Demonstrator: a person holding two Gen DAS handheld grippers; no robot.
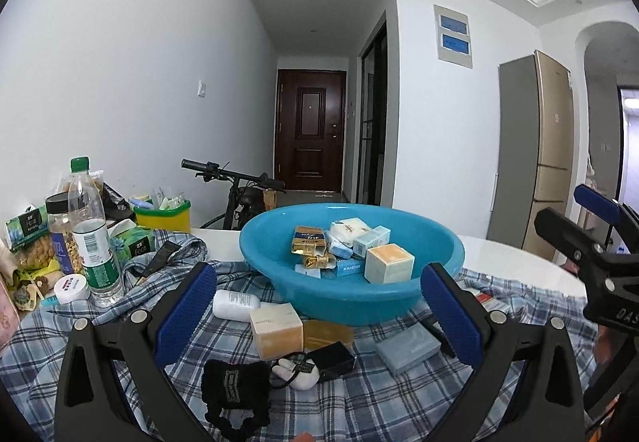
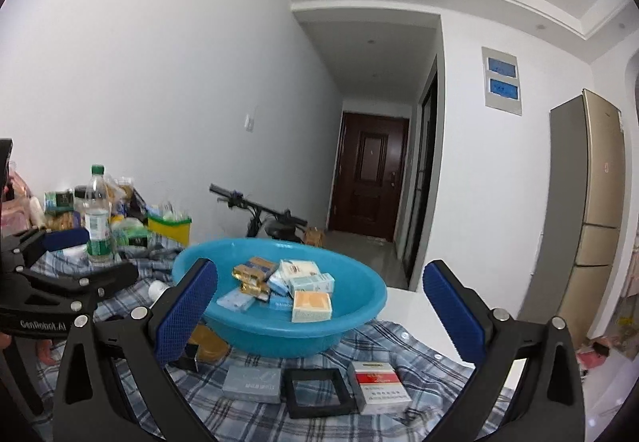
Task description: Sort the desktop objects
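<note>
A blue basin (image 1: 279,242) (image 2: 359,306) stands on the plaid cloth and holds several small boxes. My left gripper (image 1: 319,290) is open and empty, above an orange-and-white box (image 1: 276,330), a white bottle (image 1: 233,304), a black pouch (image 1: 233,386), a black box (image 1: 332,360) and a grey box (image 1: 407,348). My right gripper (image 2: 319,290) is open and empty, above a grey box (image 2: 251,384), a black frame box (image 2: 317,392) and a red-and-white cigarette pack (image 2: 377,386). Each gripper shows at the edge of the other's view.
At the left stand a water bottle (image 1: 94,238), a jar of nuts (image 1: 60,234), snack bags, a white jar (image 1: 72,288) and a yellow container (image 1: 163,216). The white table edge (image 1: 499,262) lies beyond the basin. A bicycle (image 1: 239,194) is behind the table.
</note>
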